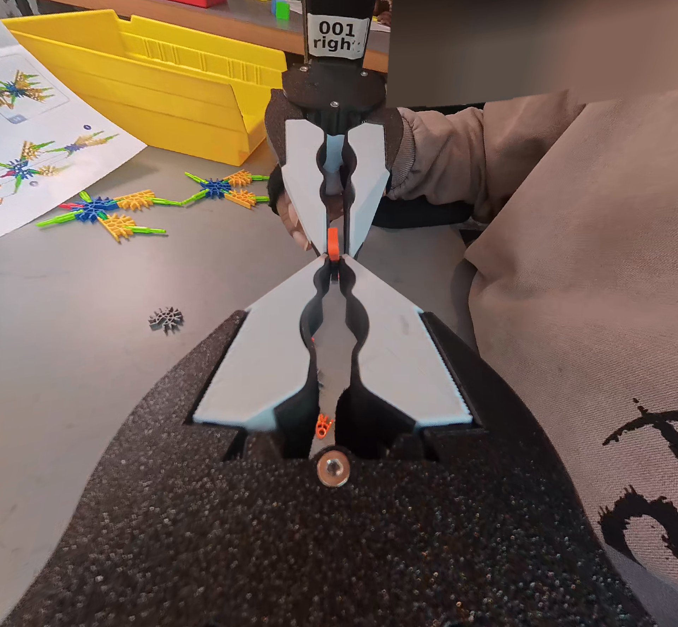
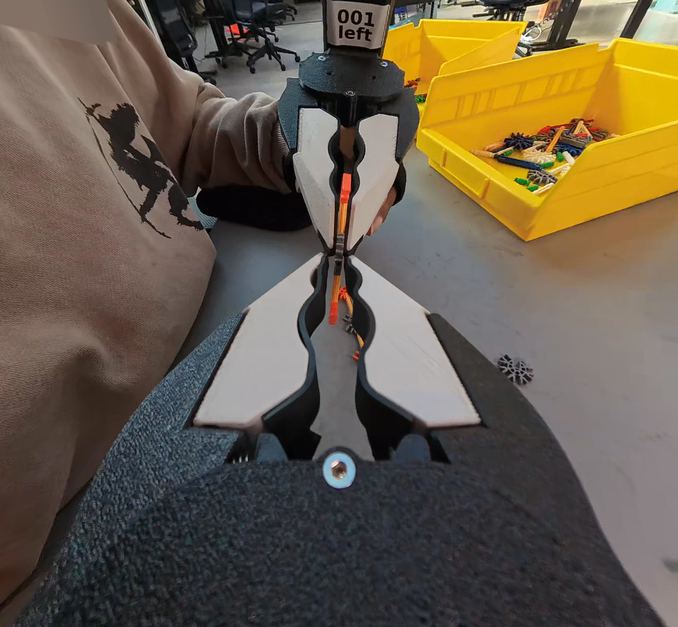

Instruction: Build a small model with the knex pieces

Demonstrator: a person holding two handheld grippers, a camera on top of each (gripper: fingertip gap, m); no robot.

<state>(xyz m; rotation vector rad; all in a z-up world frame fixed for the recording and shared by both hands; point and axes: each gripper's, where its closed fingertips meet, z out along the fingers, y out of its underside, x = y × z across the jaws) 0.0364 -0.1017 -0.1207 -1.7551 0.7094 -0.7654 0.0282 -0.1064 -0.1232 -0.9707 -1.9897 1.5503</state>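
Tip to tip at mid-frame, the left gripper (image 1: 333,261) and right gripper (image 2: 339,259) each look clamped on one toy piece (image 2: 338,242), orange rods either side. Bare table (image 2: 513,297) lower right; yellow bin (image 2: 550,206) upper right.

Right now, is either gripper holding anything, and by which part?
Both hold one thin orange rod assembly. The left gripper and right gripper pinch it tip to tip beside its grey connector.

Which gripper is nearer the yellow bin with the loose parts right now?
Left. The left gripper sits beside the yellow bin, which lies just off its side. The right gripper meets it tip to tip on the orange rod piece, farther back from the bin.
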